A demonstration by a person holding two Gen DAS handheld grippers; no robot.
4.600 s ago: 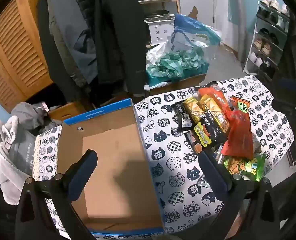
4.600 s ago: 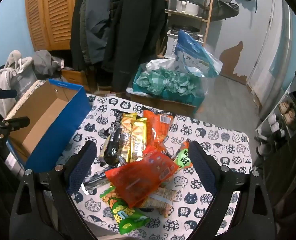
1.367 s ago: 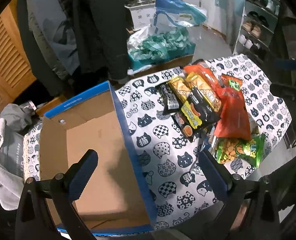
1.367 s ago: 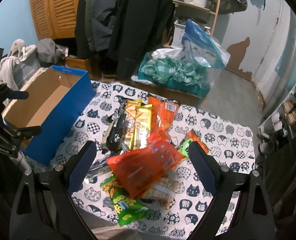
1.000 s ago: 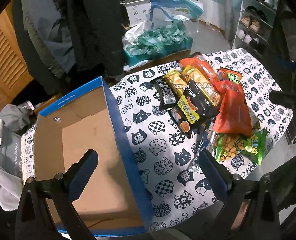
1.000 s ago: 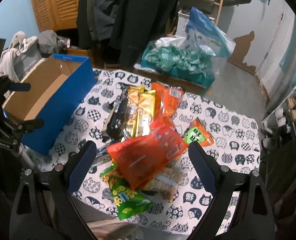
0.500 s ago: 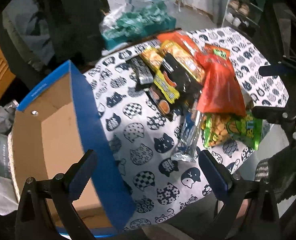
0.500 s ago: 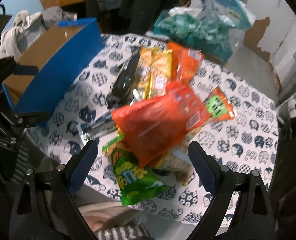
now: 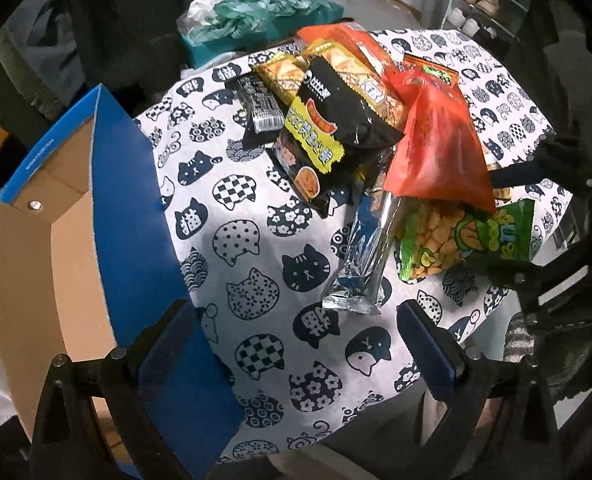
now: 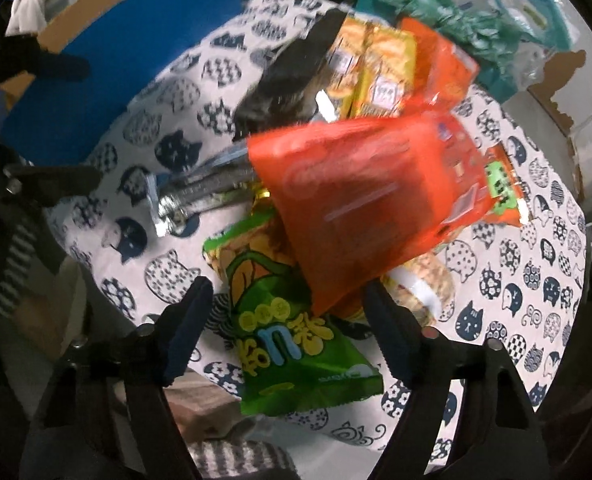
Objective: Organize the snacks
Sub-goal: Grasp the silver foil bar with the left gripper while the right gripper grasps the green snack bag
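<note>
A heap of snack packets is seen on the cat-print tablecloth (image 9: 256, 248) at the upper right of the left wrist view. A large orange-red bag (image 9: 436, 148) lies on top, overlapping a green bag of puffed snacks (image 9: 464, 236) at the right, a black-and-yellow packet (image 9: 328, 128) in the middle and a silver foil packet (image 9: 360, 264) that points toward the lower centre. Yellow packets (image 9: 336, 64) and a dark bar wrapper (image 9: 260, 104) are partly covered at the upper centre. An open blue cardboard box (image 9: 128, 216) stands at the left, apart from the heap; its interior is only partly visible. Teal plastic bags (image 9: 272, 0) and a shoe rack (image 9: 484, 0) lie beyond the table at the top.

The right wrist view is blurred, so labels cannot be read. There the orange-red bag (image 10: 376, 200) hides much of the green bag (image 10: 296, 344) and a clear-wrapped packet (image 10: 424, 284).

The left gripper (image 9: 296, 344) is held over bare cloth with its fingers spread wide, gripping nothing. The right gripper (image 10: 292, 328) is held low over the green bag, fingers wide on either side of it.
</note>
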